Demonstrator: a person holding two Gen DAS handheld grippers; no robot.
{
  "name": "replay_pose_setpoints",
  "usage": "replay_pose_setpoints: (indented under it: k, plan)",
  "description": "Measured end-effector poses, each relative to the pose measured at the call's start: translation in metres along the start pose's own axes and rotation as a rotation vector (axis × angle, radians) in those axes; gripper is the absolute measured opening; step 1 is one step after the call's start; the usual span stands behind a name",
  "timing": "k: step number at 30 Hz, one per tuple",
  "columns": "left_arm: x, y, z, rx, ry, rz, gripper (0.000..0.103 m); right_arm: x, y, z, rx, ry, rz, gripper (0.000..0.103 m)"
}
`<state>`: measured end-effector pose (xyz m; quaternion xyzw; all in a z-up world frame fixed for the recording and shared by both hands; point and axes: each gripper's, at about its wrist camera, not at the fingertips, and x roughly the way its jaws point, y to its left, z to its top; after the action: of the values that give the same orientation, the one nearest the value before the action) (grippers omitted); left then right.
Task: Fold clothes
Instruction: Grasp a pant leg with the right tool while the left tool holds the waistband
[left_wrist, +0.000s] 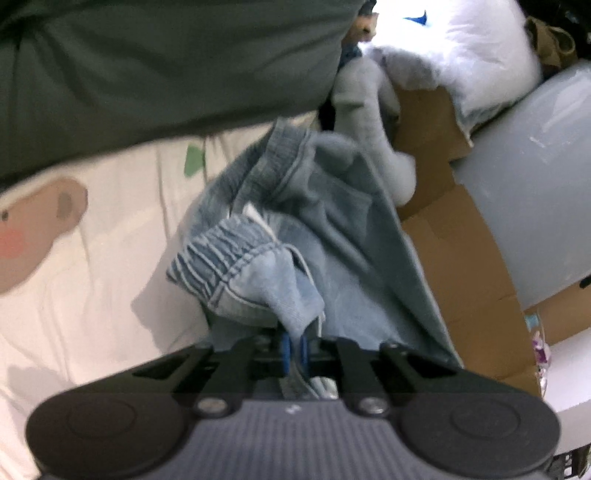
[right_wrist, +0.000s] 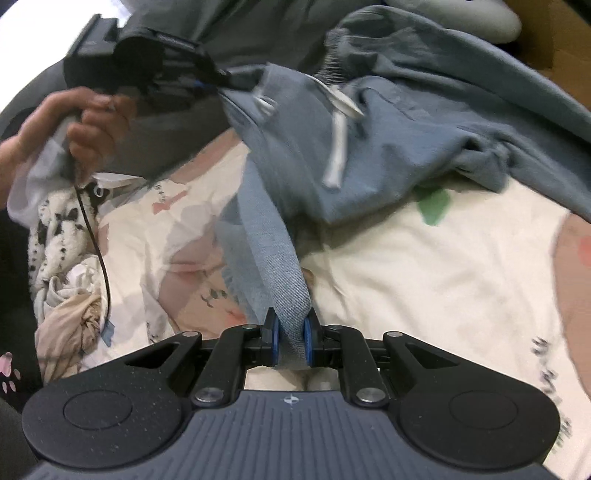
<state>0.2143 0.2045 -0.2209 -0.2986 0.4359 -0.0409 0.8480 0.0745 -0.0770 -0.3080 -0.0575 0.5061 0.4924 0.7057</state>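
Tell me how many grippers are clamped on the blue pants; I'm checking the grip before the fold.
2. The right gripper pinches a fabric strip near the sheet; the left gripper grips the pants by the waistband, up left in the right view.

The right gripper (right_wrist: 291, 341) is clamped on blue fabric. The left gripper (left_wrist: 293, 349) is pinched likewise, its handle gripped by a hand (right_wrist: 88, 122).
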Motion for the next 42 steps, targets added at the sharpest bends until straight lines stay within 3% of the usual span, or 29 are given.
replay_pose_setpoints:
  k: [10,24,37,42]
  plan:
    - [-0.033,0.0,0.028,-0.033,-0.097,0.047,0.005,-0.094,-0.037,-0.035,0.132,0.03,-0.205,0.011]
    - [-0.058,-0.002,0.027,-0.05,-0.098,0.086,0.004,-0.215,-0.053,-0.084,0.271,0.034,-0.448,0.01]
    - [-0.06,0.009,0.019,-0.101,-0.062,0.119,0.004,-0.308,-0.063,-0.057,0.242,-0.081,-0.717,0.006]
    - [-0.056,0.014,0.014,-0.107,-0.05,0.133,0.004,-0.334,-0.073,-0.047,0.242,-0.166,-0.805,0.006]
